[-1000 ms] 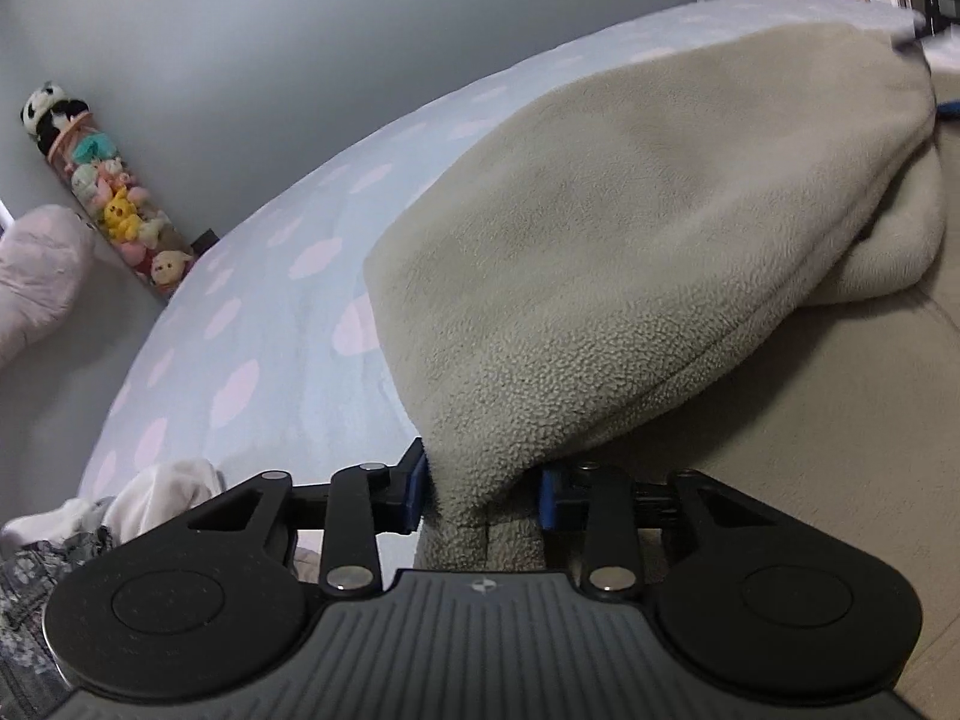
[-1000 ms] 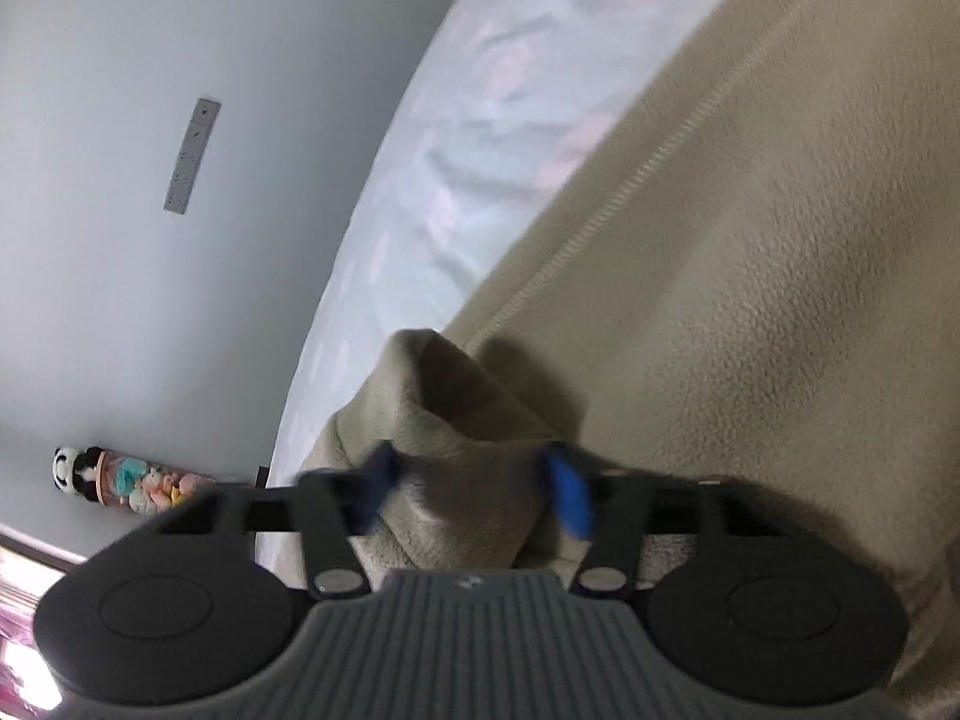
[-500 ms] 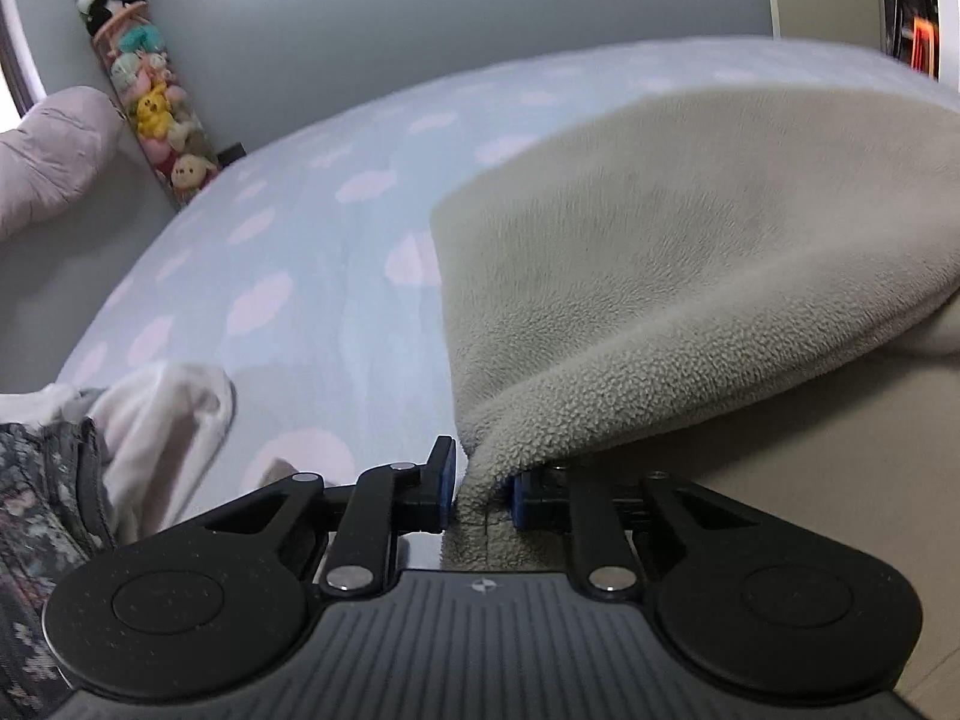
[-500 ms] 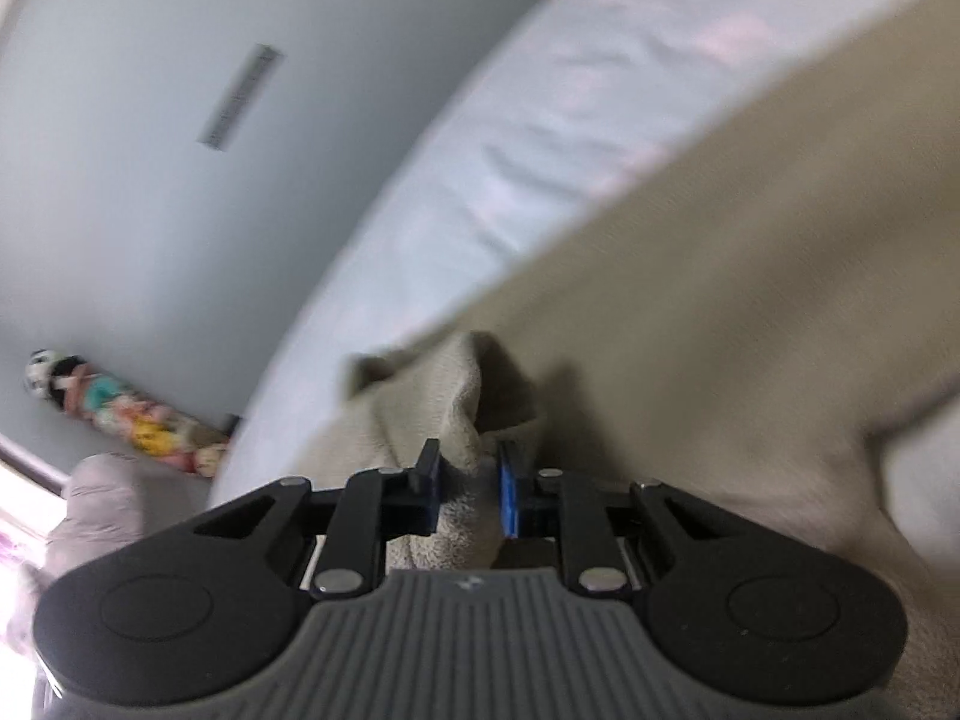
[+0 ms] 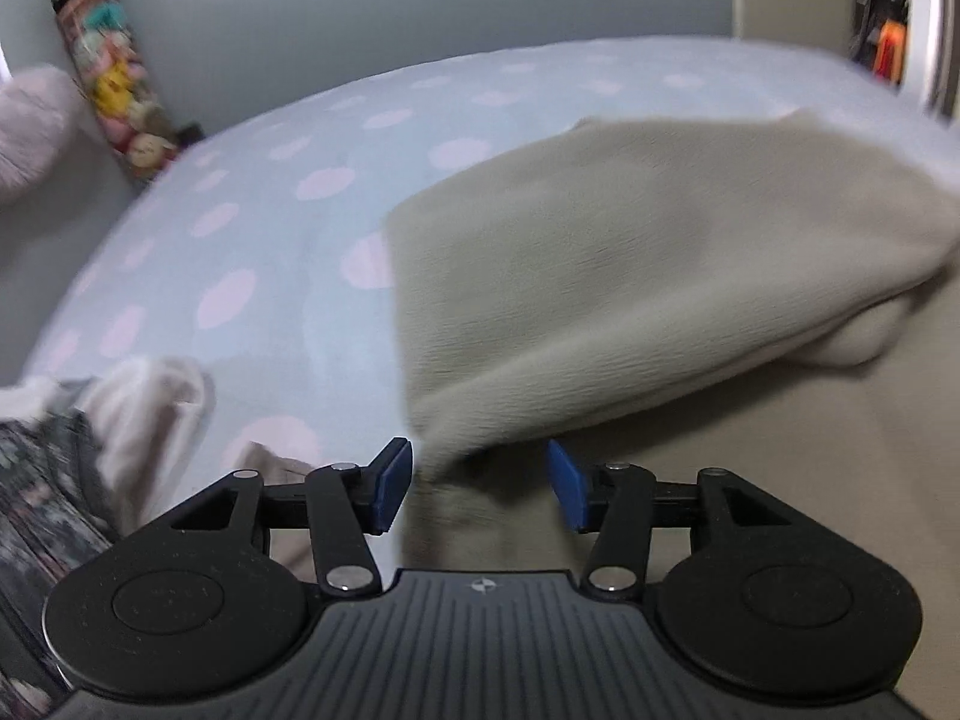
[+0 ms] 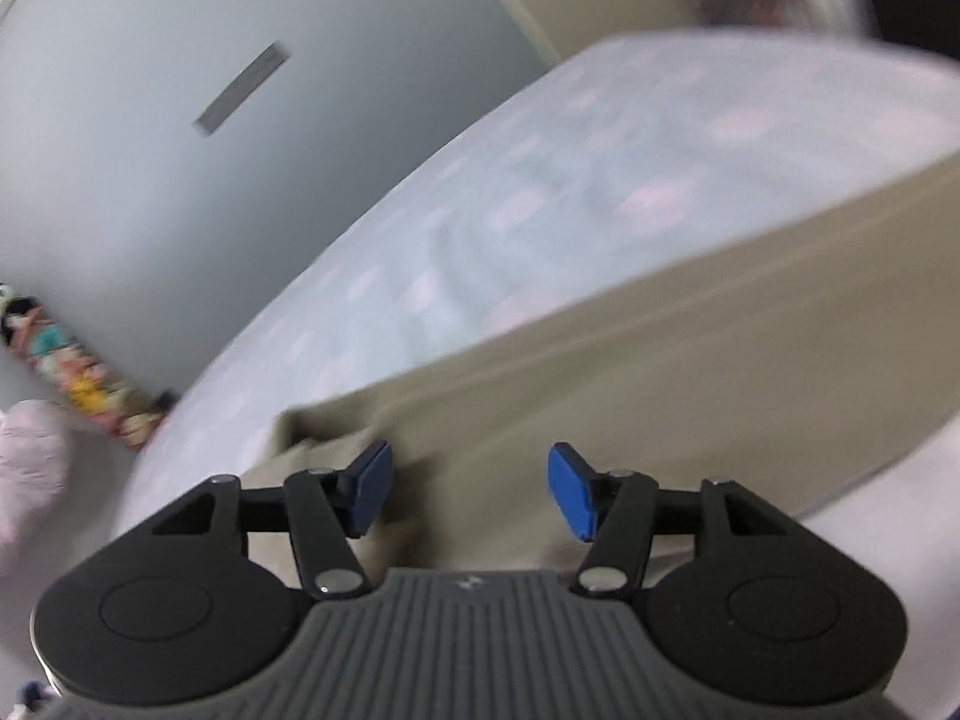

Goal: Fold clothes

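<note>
Both my jaws stand apart: the left gripper [image 5: 479,483] spread around a corner of the beige fleece garment [image 5: 630,276], the right gripper [image 6: 469,492] spread over the same fleece [image 6: 690,372], clamping nothing. The fleece lies doubled over itself on the dotted bedsheet [image 5: 252,228]. I judge the loose upper layer could slump or spring back, since nothing pins it, and blur hides the edges. I count one fleece, two grippers, one heap of other clothes [image 5: 90,432] at left, one tube of plush toys [image 5: 114,78].
</note>
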Motion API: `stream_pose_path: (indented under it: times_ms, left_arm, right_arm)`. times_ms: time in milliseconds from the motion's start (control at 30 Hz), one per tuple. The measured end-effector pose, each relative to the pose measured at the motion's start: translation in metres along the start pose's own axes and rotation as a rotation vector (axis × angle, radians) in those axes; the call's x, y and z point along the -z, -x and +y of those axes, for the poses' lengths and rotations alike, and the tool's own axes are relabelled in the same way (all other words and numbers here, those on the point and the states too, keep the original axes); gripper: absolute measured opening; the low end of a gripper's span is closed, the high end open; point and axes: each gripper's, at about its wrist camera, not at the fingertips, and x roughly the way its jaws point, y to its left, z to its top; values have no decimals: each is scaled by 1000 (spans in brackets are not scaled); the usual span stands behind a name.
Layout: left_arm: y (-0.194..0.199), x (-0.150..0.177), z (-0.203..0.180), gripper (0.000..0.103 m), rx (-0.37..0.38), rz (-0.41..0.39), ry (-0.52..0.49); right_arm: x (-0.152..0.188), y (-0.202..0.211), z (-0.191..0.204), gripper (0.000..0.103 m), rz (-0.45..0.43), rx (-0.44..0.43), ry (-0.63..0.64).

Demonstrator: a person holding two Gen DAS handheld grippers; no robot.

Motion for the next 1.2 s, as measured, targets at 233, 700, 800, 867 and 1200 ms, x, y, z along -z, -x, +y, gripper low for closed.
stream_pose_path:
  times_ms: [233, 700, 800, 867, 1200]
  left_arm:
    - [13, -8, 3, 49, -82, -119, 66]
    - [-13, -5, -32, 49, -237, -142, 72]
    - [-20, -9, -37, 49, -252, -114, 54]
    - [-24, -9, -41, 49, -267, -102, 37]
    - [-33, -9, -46, 49, -307, -56, 1]
  right_arm:
    - [-67, 102, -113, 62, -118, 271, -63]
    - [-106, 92, -293, 62, -180, 415, -377]
    - [-111, 75, -309, 62, -168, 420, -397]
    - [-114, 67, -316, 61, -164, 409, -403]
    - [-134, 69, -282, 24, -171, 400, -280]
